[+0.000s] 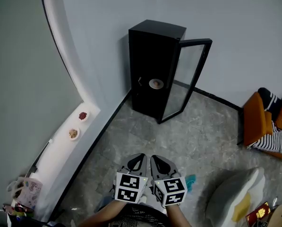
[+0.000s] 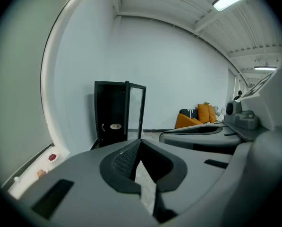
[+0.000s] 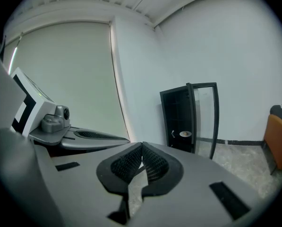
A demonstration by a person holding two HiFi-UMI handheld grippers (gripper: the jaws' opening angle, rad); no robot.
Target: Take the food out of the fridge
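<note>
A black fridge [image 1: 152, 67] stands against the far wall with its glass door [image 1: 188, 77] swung open to the right. Inside, on a shelf, sits a small plate of food [image 1: 156, 83], also visible in the left gripper view [image 2: 115, 126] and the right gripper view [image 3: 184, 134]. My left gripper [image 1: 140, 157] and right gripper [image 1: 156, 158] are side by side low in the head view, well short of the fridge and pointing toward it. Both are shut with nothing between the jaws, left gripper [image 2: 140, 142] and right gripper [image 3: 141, 148].
A white ledge [image 1: 60, 148] along the left wall carries two small plates of food [image 1: 82, 116] [image 1: 73, 134]. An orange sofa [image 1: 260, 122] stands at the right, a white cushion [image 1: 235, 193] near right. Grey stone floor [image 1: 145, 136] lies between me and the fridge.
</note>
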